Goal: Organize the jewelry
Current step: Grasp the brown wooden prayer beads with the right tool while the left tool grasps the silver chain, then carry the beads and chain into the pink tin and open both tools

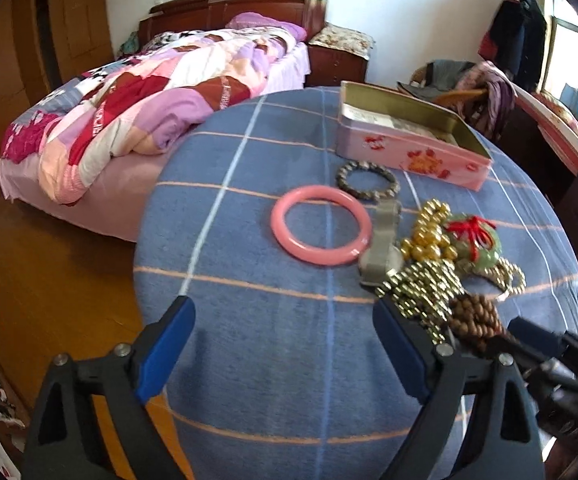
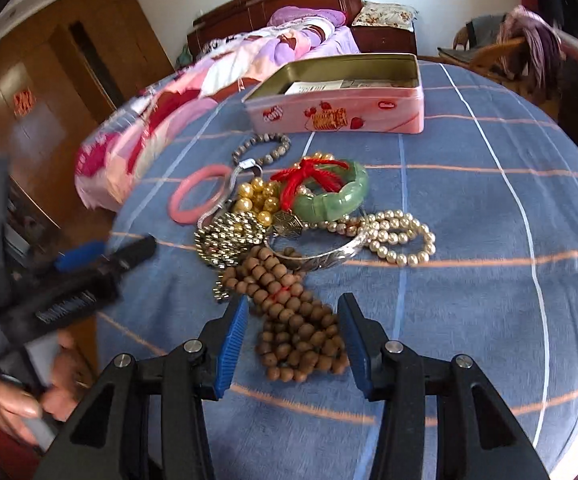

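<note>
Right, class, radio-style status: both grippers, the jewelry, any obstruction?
Left gripper open, empty. Right gripper open, straddling wooden beads. Jewelry heaped outside pink tin. Nothing blocking.

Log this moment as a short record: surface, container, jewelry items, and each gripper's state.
surface: round table under a blue checked cloth
container: pink tin, lid off, papers inside
loose pieces: pink bangle, grey bead bracelet
pile: green jade bangle with red cord, gold beads, pearl strand, silver bangle, brown wooden beads
left gripper: open, over bare cloth
right gripper: open, fingers either side of the brown wooden beads
</note>
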Motion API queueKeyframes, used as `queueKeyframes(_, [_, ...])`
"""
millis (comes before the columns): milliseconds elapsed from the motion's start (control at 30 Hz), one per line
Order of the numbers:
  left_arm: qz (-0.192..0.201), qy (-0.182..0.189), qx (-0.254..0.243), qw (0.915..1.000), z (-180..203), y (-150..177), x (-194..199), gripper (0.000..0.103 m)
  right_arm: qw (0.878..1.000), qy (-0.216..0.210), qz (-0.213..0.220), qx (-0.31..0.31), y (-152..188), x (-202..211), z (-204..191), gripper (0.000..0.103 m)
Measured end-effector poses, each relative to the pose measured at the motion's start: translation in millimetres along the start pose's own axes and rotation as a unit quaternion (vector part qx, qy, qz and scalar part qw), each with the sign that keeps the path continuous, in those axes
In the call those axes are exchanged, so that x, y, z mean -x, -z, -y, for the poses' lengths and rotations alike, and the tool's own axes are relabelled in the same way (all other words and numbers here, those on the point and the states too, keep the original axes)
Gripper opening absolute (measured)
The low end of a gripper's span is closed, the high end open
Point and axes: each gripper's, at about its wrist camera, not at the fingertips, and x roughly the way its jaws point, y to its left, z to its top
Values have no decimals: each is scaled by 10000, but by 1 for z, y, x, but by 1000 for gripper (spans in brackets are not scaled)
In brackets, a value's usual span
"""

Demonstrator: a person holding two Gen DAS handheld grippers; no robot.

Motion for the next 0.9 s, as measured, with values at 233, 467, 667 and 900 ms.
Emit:
queueKeyframes(233, [-17, 237, 180, 9996, -5, -12, -4, 93, 9992, 82, -127, 358, -6, -8, -5, 31])
queueKeyframes(467, [-162, 896, -331, 9953, 29, -7, -3, 84, 9994, -164, 305, -95, -16, 32, 21, 21])
queueKeyframes(667, [-393, 1306, -558, 9891, 70, -7, -12, 71, 9975, 144, 610, -326, -25, 48, 40, 21])
queueKeyframes(900, [-294, 976, -918, 9906, 83, -2, -20, 25, 9967, 156, 644, -466, -23, 54, 49, 21])
